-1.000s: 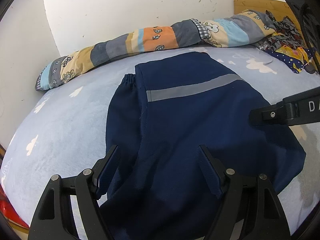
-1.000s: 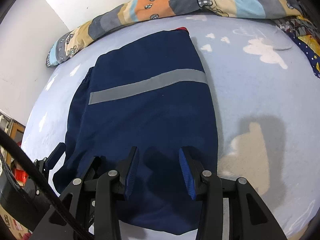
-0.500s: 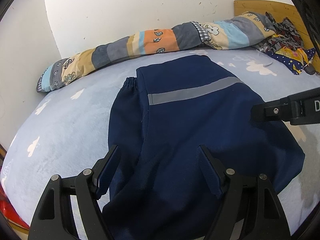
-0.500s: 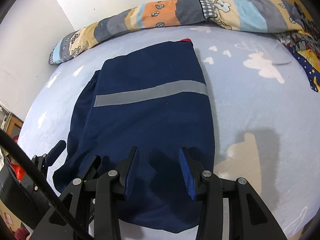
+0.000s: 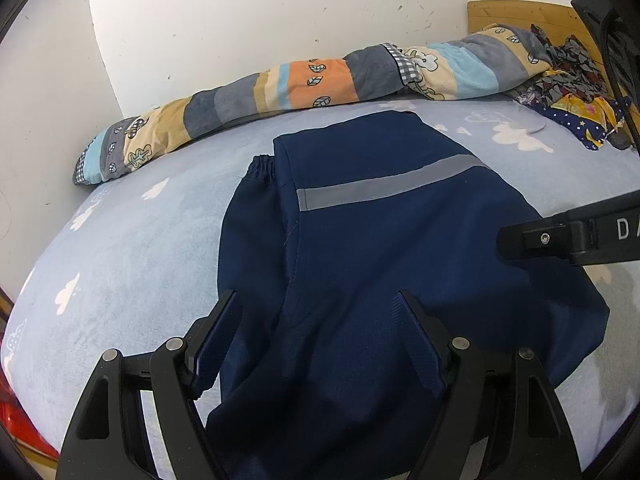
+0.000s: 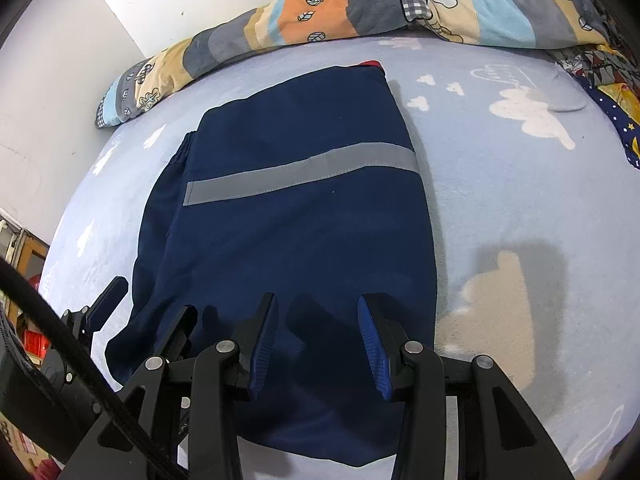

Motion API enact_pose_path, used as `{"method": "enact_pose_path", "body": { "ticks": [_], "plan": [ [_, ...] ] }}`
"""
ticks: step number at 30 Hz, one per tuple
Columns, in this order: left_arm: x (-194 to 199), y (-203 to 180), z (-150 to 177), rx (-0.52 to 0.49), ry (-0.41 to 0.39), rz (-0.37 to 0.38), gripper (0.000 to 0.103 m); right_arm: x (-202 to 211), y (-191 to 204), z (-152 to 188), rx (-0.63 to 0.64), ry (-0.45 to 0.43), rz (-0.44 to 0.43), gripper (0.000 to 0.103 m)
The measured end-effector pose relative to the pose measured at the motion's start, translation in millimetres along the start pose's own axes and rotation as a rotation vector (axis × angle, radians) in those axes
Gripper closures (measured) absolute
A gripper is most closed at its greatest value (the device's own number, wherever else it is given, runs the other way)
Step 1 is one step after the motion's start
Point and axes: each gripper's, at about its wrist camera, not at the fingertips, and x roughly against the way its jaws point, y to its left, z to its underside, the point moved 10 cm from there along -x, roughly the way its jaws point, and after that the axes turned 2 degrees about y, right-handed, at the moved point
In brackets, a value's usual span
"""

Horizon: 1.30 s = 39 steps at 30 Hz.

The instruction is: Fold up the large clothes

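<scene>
Left wrist view, garment: the navy garment (image 5: 392,280) lay partly folded on the bed (image 5: 132,248), with its grey stripe (image 5: 384,186) running across the upper layer and an elastic cuff (image 5: 262,164) protruding at the left edge
Left wrist view, fingers: the left gripper (image 5: 320,320) hovered over the near hem with its fingers wide apart, holding nothing
Left wrist view, risk: a closing grip there would likely have caught only the top layer, since the layers were offset; the fold would then have skewed
Left wrist view, obstruction: the right gripper (image 5: 560,236) projected in from the right, near the cloth; collision was possible if both converged
Right wrist view, garment: the garment occupied the middle of the bed, well apart from the patchwork quilt (image 6: 360,16)
Right wrist view, fingers: the right gripper's fingers (image 6: 262,344) stood apart above the near hem, empty
Right wrist view, risk: uneven lifting by the two grippers would probably have dragged the slack fabric and opened the existing fold
</scene>
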Motion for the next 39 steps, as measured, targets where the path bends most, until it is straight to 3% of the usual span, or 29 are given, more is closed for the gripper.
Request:
{"method": "enact_pose_path", "body": {
  "ticks": [23,25,27,28,30,32,34,36,38,39],
  "plan": [
    [1.1,3.1,-6.4,0.006,-0.007,0.006,0.026,0.7,1.8,-1.1,0.014,-0.004,0.003,0.056],
    [-1.9,17.0,-14.7,0.053,-0.005,0.009,0.026,6.3,1.7,-9.9,0.011,-0.034,0.001,0.056],
    [-9.4,35.6,-19.1,0.122,0.018,0.022,0.019,12.6,-3.7,-24.5,0.014,-0.075,0.02,0.056],
    [-15.0,46.4,-18.8,0.172,0.041,0.041,0.016,14.4,-9.3,-31.8,0.009,-0.09,0.034,0.056],
    [-31.0,75.6,-10.9,0.325,0.109,0.082,0.016,13.1,-27.8,-43.4,-0.031,-0.099,0.052,0.046],
    [-44.1,94.8,1.7,0.443,0.168,0.111,0.016,7.9,-46.6,-47.0,-0.077,-0.089,0.074,0.046],
    [-60.6,107.0,19.2,0.572,0.256,0.186,0.016,2.6,-58.9,-46.2,-0.105,-0.074,0.084,0.046],
    [-75.2,104.9,33.6,0.698,0.338,0.329,0.016,-8.6,-63.6,-39.9,-0.13,-0.024,0.035,0.045],
    [-79.9,102.0,38.8,0.759,0.362,0.4,0.016,-23.6,-59.2,-31.3,-0.148,0.038,-0.05,0.042],
    [-80.2,102.2,38.2,0.764,0.358,0.41,0.016,-29.2,-57.4,-27.7,-0.14,0.055,-0.056,0.034]
  ]
}}
